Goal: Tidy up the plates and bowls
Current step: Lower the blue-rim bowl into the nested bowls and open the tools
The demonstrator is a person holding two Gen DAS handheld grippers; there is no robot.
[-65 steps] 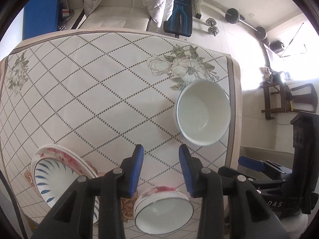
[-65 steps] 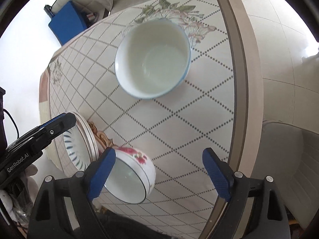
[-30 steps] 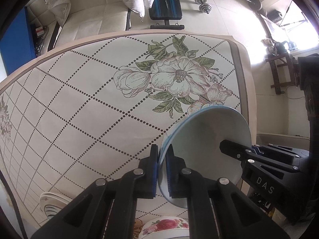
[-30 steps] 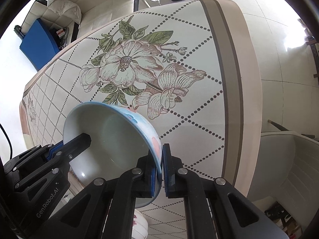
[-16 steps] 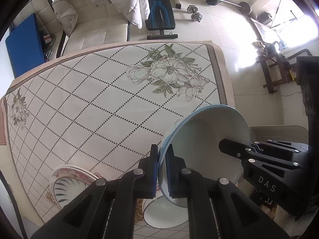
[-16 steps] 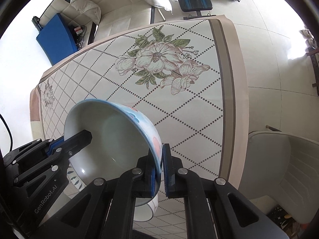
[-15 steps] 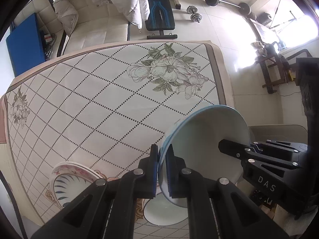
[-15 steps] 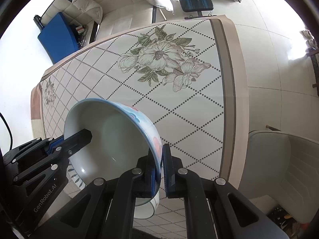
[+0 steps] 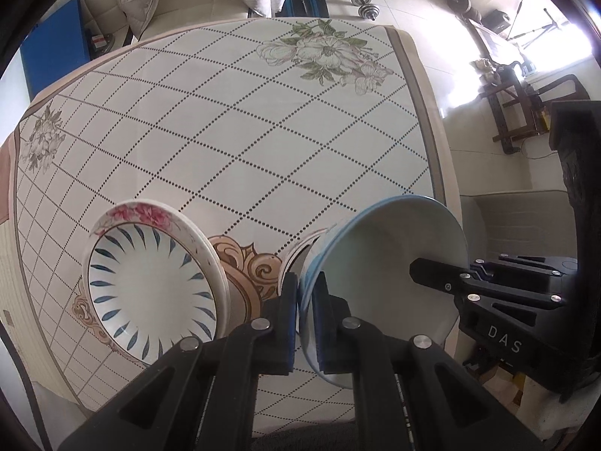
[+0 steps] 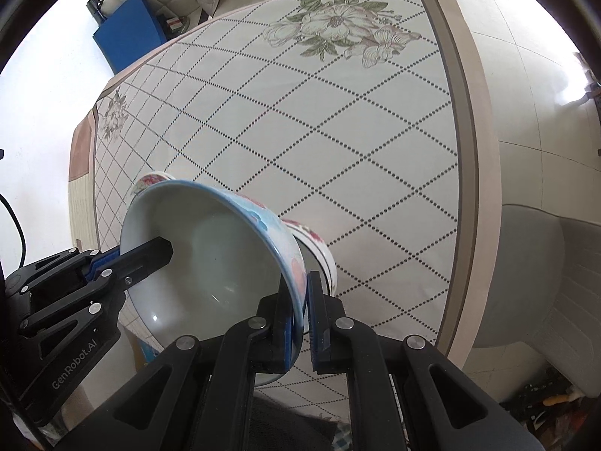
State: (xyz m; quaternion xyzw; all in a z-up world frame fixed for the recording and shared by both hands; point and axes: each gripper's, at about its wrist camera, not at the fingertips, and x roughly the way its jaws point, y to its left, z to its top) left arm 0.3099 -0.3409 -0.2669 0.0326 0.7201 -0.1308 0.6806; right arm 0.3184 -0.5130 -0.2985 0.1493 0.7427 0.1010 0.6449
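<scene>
1. The left gripper [image 9: 307, 319] is clenched on the near rim of the large blue-rimmed bowl [image 9: 390, 285], one pad inside the wall and one outside.
2. The right gripper [image 10: 300, 323] is clamped on the opposite rim of the same bowl [image 10: 210, 259], so the bowl hangs tilted between the two, clear of the table [image 9: 244, 143].
3. Just beneath the bowl sits the small rose-patterned bowl [image 10: 319, 251], only its edge showing past the big bowl's wall.
4. To the left lies the stack of plates [image 9: 150, 285], blue-petal pattern inside, pink roses on the rim, near the small bowl but apart from it.
5. A second ago the bowl was held over the flower print [image 9: 323, 52] at the table's far corner; now it is above the small bowl, and the plates have come fully into the left view.
</scene>
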